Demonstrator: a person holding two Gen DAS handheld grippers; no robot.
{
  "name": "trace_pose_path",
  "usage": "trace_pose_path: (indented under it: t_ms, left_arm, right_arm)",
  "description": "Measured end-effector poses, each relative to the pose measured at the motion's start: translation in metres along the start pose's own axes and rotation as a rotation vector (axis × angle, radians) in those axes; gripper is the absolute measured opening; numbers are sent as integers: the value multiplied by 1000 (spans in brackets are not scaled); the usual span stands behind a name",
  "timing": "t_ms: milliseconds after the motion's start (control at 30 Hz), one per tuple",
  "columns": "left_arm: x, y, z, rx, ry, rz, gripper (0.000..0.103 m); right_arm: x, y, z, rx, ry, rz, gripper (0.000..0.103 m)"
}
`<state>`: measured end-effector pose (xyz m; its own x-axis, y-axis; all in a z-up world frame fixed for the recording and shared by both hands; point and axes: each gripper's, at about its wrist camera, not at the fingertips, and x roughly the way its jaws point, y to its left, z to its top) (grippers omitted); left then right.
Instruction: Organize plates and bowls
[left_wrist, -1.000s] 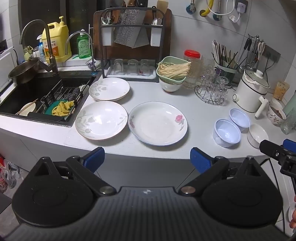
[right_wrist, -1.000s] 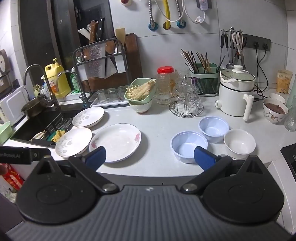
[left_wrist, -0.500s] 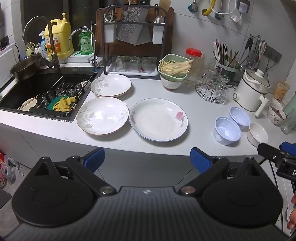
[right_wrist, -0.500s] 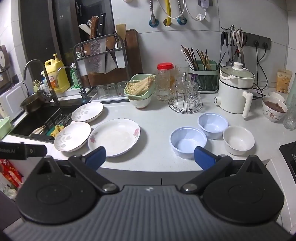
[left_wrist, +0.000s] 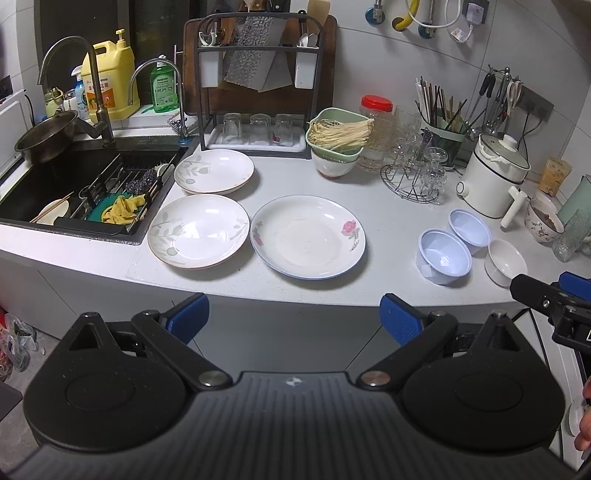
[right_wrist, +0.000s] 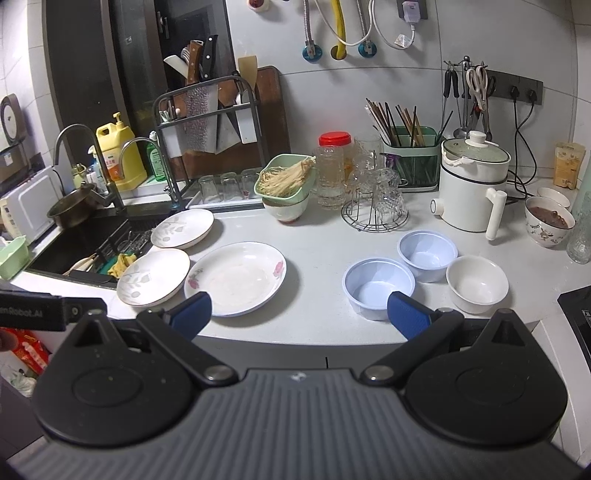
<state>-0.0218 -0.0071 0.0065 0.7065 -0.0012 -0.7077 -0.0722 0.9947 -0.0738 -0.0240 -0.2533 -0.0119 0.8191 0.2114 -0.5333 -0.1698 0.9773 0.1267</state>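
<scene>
Backing off a little, both claws have drawn away from the counter (left_wrist: 388, 221) over the last second, so more of its front edge and the cabinet below show in each wrist view. Nothing on the counter has shifted. The left claw (left_wrist: 294, 314) hangs in front of the front edge with its blue fingers spread wide and nothing between them; the right claw (right_wrist: 300, 314) is likewise wide apart and empty, just short of the front edge.

Three plates lie separate toward the sink end: the rose plate (left_wrist: 307, 236) in the middle near the front edge, a leaf plate (left_wrist: 198, 230) just beside it on the sink side, and a second leaf plate (left_wrist: 214, 171) behind that one. Two blue bowls (right_wrist: 378, 286) and a white bowl (right_wrist: 476, 282) sit close together toward the opposite end, near the front edge.

By my reading, the sorting has not begun: no dish is stacked, and the pull-back looks like lining up for a first grasp.
</scene>
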Motion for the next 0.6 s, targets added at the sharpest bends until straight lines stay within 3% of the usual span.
trace_pose_path:
  t_ms: [600]
  left_arm:
    - [-2,-2,7,8,0,2,100]
  right_arm:
    - [-5,-5,1,15,-5,7,103]
